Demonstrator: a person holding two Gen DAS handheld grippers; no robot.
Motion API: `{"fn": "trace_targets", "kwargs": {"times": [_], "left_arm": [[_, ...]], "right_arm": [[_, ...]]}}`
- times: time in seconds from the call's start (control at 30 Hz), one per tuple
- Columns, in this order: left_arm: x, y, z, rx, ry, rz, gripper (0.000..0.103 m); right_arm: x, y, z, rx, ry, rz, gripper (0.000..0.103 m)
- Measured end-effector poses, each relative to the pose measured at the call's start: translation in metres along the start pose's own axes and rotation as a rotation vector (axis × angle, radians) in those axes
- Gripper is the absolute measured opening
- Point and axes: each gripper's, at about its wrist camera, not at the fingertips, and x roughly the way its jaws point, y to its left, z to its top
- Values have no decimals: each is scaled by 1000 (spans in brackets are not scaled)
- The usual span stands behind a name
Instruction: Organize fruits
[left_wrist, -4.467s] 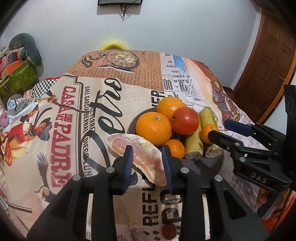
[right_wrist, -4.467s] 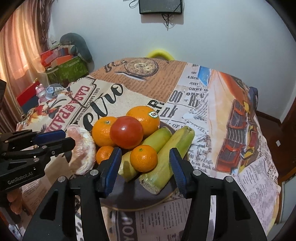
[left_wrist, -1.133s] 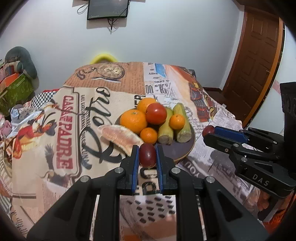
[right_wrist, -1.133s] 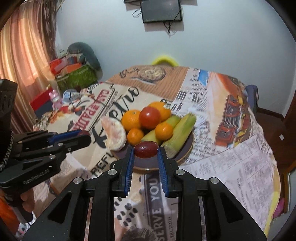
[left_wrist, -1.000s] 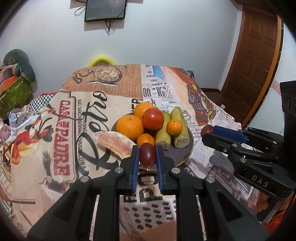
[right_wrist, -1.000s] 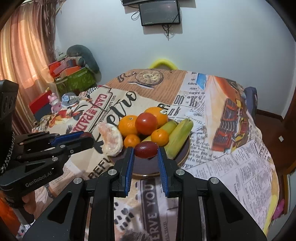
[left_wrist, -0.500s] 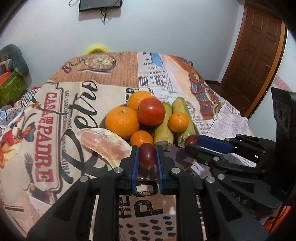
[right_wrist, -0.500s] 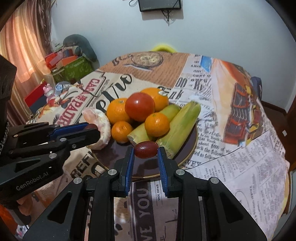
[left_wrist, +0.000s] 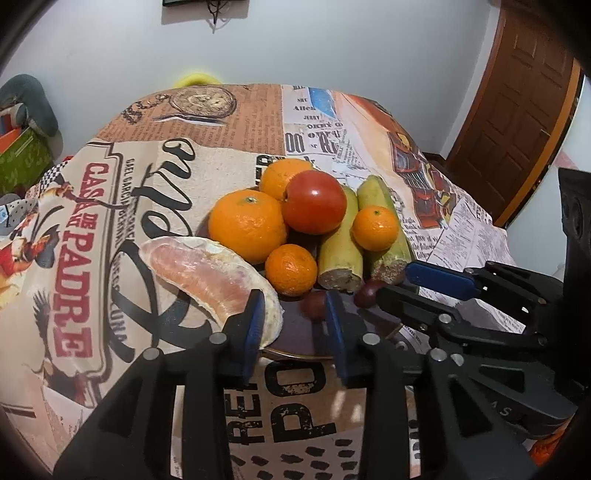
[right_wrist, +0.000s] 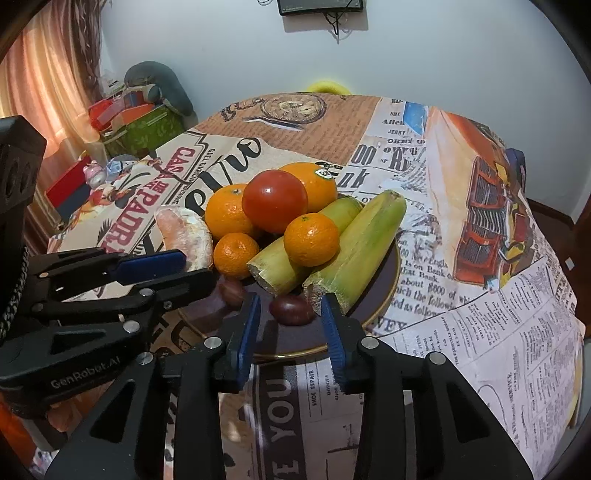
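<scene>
Left wrist view: left gripper (left_wrist: 293, 314) jaws open over the near edge of the dark plate (left_wrist: 295, 332) on the bench. One dark grape (left_wrist: 314, 304) lies on the plate just inside the right finger, apart from the left one. Pomelo segment (left_wrist: 207, 271) touches the left finger. Right gripper (left_wrist: 402, 284) sits beside, second grape (left_wrist: 367, 290) at its tips.

Right wrist view: right gripper (right_wrist: 290, 312) jaws open, grape (right_wrist: 291, 309) resting on the plate (right_wrist: 384, 295) between them, below the corn cobs (right_wrist: 354, 247). Left gripper (right_wrist: 195, 271) open near the other grape (right_wrist: 231, 291).
</scene>
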Motion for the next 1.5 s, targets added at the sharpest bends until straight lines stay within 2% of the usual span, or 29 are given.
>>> {"fn": "trace_targets", "kwargs": {"times": [0.17, 0.33, 0.7, 0.83, 0.93, 1.0, 1.07, 1.2, 1.33, 1.43, 1.5], "left_arm": [[-24, 2, 4, -17, -47, 6, 33], [-73, -4, 8, -10, -155, 59, 33], [-209, -37, 3, 27, -430, 115, 33], [-253, -47, -6, 35, -510, 104, 34], [-281, -57, -15, 46, -570, 91, 39], [-296, -61, -21, 48, -612, 92, 43], [-308, -65, -27, 50, -636, 85, 46], [-323, -69, -38, 56, -666, 76, 58], [-331, -70, -46, 68, -678, 78, 64], [-332, -70, -50, 65, -679, 85, 74], [-333, -68, -52, 60, -681, 90, 84]], "right_arm": [[-20, 0, 3, 8, -41, -7, 31], [-57, 6, 12, -2, -117, -29, 31], [-190, 37, 17, -29, -395, -65, 31], [-233, 51, 11, -43, -495, -74, 31], [-259, 59, 4, -42, -558, -73, 32], [-272, 64, 0, -40, -593, -75, 35], [-280, 68, -4, -37, -625, -89, 43], [-291, 73, -13, -32, -666, -104, 52], [-290, 77, -17, -28, -681, -120, 64], [-291, 81, -20, -26, -685, -141, 76], [-291, 84, -22, -29, -691, -159, 83]]}}
